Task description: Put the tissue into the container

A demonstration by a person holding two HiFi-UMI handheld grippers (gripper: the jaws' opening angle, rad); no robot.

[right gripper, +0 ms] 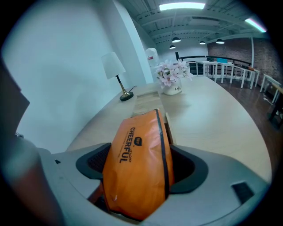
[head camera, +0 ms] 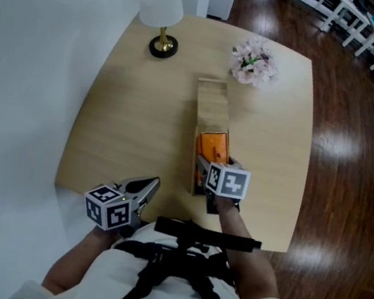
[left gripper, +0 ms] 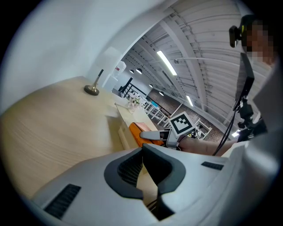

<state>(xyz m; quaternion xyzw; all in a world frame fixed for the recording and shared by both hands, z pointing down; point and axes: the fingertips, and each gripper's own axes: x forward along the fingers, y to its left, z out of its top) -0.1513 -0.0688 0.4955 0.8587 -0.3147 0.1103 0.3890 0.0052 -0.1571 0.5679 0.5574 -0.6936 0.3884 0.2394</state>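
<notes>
An orange tissue pack [head camera: 213, 146] sits between the jaws of my right gripper [head camera: 207, 164], which is shut on it. It hangs over the near end of a long, narrow wooden container [head camera: 211, 106] in the middle of the table. In the right gripper view the pack [right gripper: 137, 150] fills the gap of the gripper [right gripper: 141, 167], and the container [right gripper: 148, 103] stretches away behind it. My left gripper [head camera: 148, 187] rests by the table's front left edge, shut and holding nothing. Its view shows the gripper [left gripper: 142, 152], the pack [left gripper: 139, 132] and the container [left gripper: 125, 118] to its right.
A white-shaded lamp [head camera: 162, 5] on a brass base stands at the back left of the light wooden table [head camera: 127, 120]. A pot of pink flowers [head camera: 254, 62] sits at the back, right of the container's far end. Dark wood floor and white racks lie beyond the table's right edge.
</notes>
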